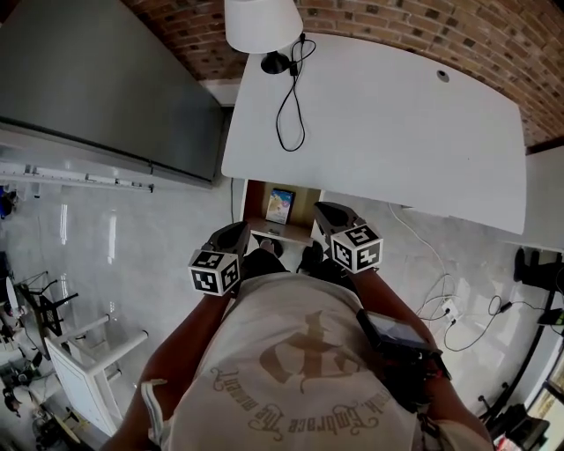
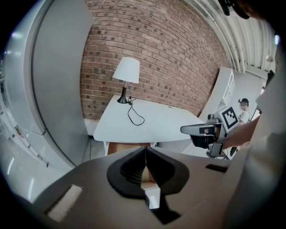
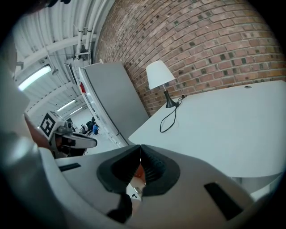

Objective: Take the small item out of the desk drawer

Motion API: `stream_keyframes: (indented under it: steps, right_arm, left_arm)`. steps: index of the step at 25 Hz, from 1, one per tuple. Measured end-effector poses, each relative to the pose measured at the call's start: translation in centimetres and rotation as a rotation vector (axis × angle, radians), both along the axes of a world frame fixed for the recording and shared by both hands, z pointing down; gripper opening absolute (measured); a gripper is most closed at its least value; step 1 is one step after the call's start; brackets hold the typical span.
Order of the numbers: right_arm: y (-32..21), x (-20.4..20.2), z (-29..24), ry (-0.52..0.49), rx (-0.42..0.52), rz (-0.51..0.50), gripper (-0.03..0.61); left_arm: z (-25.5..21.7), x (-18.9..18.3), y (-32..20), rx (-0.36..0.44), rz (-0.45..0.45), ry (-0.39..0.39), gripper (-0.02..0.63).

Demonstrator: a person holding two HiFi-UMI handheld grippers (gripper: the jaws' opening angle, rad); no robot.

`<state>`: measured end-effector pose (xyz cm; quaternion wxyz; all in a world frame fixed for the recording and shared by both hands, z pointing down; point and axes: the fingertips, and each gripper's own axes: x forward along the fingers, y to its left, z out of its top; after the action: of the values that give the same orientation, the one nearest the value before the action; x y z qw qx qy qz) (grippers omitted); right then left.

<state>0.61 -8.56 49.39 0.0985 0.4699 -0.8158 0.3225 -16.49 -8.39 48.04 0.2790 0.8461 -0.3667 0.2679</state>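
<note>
Two grippers, both pressed together w/ nothing pinched. L gripper [image 1: 240,231] hangs just short of the counter's [image 1: 397,132] near edge, towards its left end; its own view shows the ribbed black pads meeting at the tips, no item in the gap. R gripper [image 1: 328,214] sits beside it, also just off the near edge; its view shows the same, pads touching at the tips, empty. Each carries a marker cube, L cube [image 1: 216,271] and R cube [image 1: 357,247], on the side away from the counter.

Drawer [image 1: 257,204] is open, wood-lined, poking out from under the counter's near edge. Small item [image 1: 280,205], blue & yellow, stands inside the drawer towards its back, close under the counter edge. In the head view it shows between the two gripper tips, apart from both; neither touches it.

Counter top is white & mostly bare. Lamp [image 1: 262,22] w/ white shade stands at the far left corner; its black cord [image 1: 291,106] loops across the top towards the near edge. A small round hole [image 1: 442,76] sits near the far right of the top.

Brick wall [image 1: 441,26] runs behind the counter. Grey cabinet [image 1: 106,79] stands just left of the counter. Cables [image 1: 449,313] lie on the floor to the counter's right. Person's shirt [image 1: 300,370] fills the view's bottom, nearest the camera.
</note>
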Motion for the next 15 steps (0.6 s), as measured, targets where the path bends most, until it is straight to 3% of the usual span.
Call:
stream_keyframes:
  steps: [6,15]
  right_arm:
    - [0.6,-0.3,0.6,0.005,-0.022,-0.002,0.006]
    - [2.2,-0.9,3.0,0.002,-0.072,-0.001,0.006]
  left_arm:
    - [1.2,0.3,-1.0,-0.033,-0.038,0.074,0.008]
    - [4.3,0.3,-0.1,-0.064,-0.02,0.03,0.008]
